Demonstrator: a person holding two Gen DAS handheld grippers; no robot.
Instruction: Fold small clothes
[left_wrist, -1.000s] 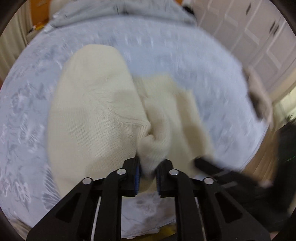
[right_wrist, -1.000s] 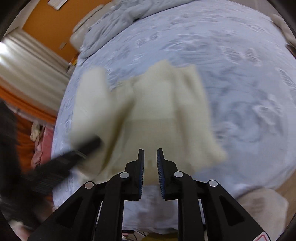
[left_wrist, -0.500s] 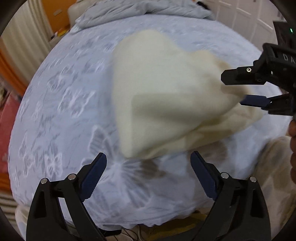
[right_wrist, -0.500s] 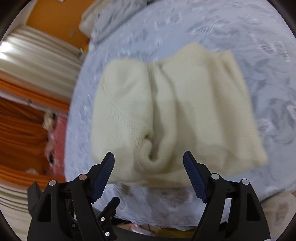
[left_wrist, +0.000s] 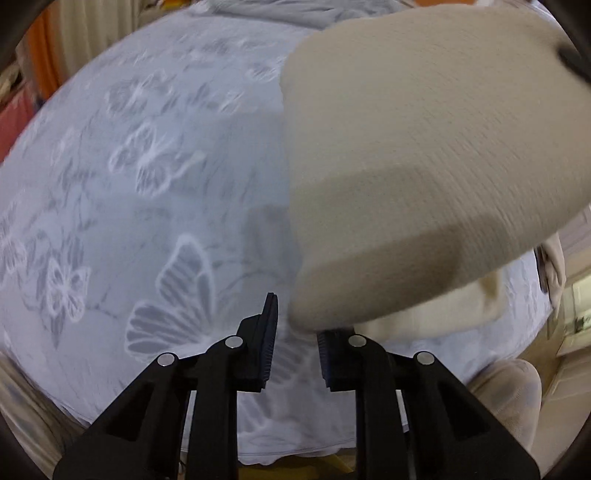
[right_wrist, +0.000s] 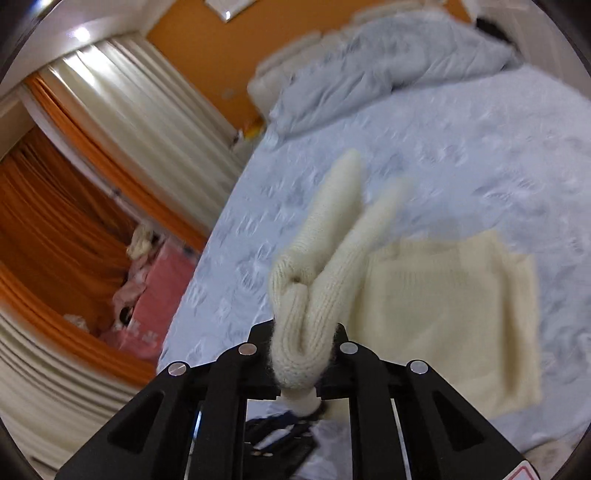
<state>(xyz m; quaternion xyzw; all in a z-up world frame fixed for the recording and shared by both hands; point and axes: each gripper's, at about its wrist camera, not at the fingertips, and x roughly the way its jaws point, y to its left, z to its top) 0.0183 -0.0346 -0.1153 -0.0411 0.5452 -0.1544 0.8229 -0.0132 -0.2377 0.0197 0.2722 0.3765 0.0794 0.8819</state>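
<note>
A cream knitted garment lies on the blue butterfly-print bedspread. My right gripper is shut on a bunched fold of that garment and lifts it above the bed, so part hangs up in the air. In the left wrist view the lifted cream knit fills the upper right, with a lower layer on the bed beneath it. My left gripper has its jaws a little apart and empty, just below the lifted edge, over the bedspread.
A rumpled grey duvet lies at the head of the bed. Orange and cream curtains and a pink heap stand to the left of the bed. Beige cloth shows past the bed's near right corner.
My left gripper let go of the garment, opened wide, then narrowed. My right gripper opened, closed on the bunched fold and lifted it off the bed.
</note>
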